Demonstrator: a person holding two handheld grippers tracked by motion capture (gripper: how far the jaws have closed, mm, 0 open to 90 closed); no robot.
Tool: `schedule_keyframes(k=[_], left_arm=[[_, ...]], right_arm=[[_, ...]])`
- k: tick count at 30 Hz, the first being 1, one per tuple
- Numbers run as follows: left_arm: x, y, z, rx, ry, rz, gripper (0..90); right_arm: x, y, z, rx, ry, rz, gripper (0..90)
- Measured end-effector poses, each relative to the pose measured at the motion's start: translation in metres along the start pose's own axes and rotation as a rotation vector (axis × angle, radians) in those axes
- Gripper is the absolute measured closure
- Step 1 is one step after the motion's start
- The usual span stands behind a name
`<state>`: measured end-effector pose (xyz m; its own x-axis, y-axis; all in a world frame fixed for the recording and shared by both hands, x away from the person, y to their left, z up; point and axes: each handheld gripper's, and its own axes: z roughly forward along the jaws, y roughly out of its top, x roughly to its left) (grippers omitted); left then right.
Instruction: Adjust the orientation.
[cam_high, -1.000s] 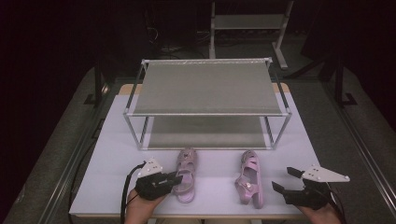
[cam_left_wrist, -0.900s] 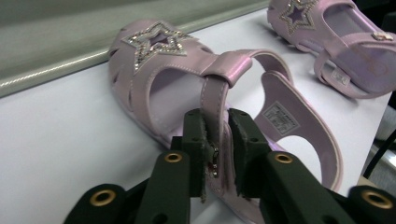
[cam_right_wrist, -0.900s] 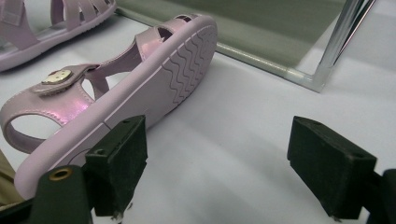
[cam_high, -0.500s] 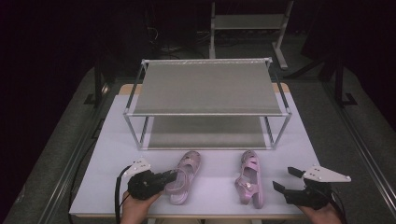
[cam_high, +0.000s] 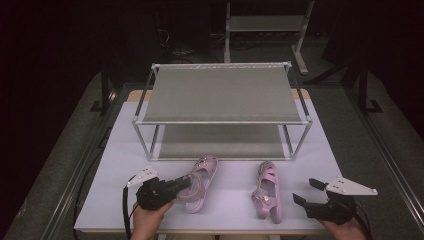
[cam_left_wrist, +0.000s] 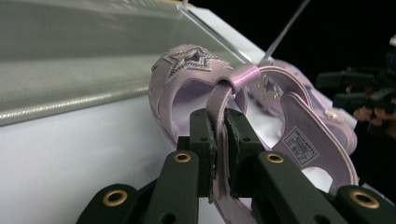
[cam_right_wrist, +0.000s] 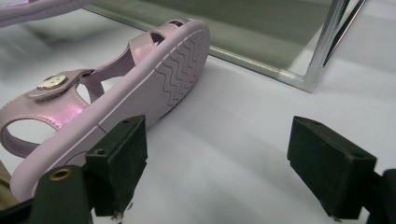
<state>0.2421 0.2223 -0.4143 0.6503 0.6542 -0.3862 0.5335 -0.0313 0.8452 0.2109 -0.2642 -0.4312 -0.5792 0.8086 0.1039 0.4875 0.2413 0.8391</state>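
Note:
My left gripper (cam_high: 183, 184) (cam_left_wrist: 219, 135) is shut on the heel strap (cam_left_wrist: 223, 100) of the left pink sandal (cam_high: 201, 181) (cam_left_wrist: 187, 70), which has a star on its toe. That sandal sits askew near the table's front, toe toward the rack. The right pink sandal (cam_high: 268, 196) (cam_right_wrist: 154, 88) lies on its side, its ribbed sole facing my right gripper (cam_high: 306, 192) (cam_right_wrist: 219, 158). This gripper stands open just right of the sandal, with bare table between its jaws and its left pad (cam_right_wrist: 119, 161) close to the sole's heel end.
A two-tier metal shoe rack (cam_high: 220, 95) with mesh shelves stands in the middle of the white table (cam_high: 125, 150), behind both sandals. One of its corner posts (cam_right_wrist: 322, 44) rises ahead of the right gripper. Dark floor surrounds the table.
The left gripper has shifted left and toward the front edge with the left sandal, which has swung so its toe points back and right. The right gripper and right sandal have not moved.

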Motion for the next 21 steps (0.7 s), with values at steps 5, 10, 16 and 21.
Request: schedule_keyframes(k=[5, 10, 16, 21], left_arm=[[0.004, 0.004, 0.005, -0.043, 0.003, -0.035, 82.9], [0.01, 0.007, 0.011, -0.073, 0.014, -0.064, 82.9], [0.016, 0.009, 0.019, -0.109, 0.028, -0.092, 82.8], [0.021, 0.01, 0.026, -0.131, 0.036, -0.111, 82.8]], right_arm=[[0.0, 0.0, -0.001, -0.004, -0.002, 0.001, 19.6], [0.0, 0.0, -0.001, -0.007, 0.0, 0.008, 19.6], [0.0, 0.0, -0.001, -0.009, 0.003, 0.007, 19.6], [-0.001, -0.001, -0.001, -0.011, 0.005, 0.009, 19.6]])
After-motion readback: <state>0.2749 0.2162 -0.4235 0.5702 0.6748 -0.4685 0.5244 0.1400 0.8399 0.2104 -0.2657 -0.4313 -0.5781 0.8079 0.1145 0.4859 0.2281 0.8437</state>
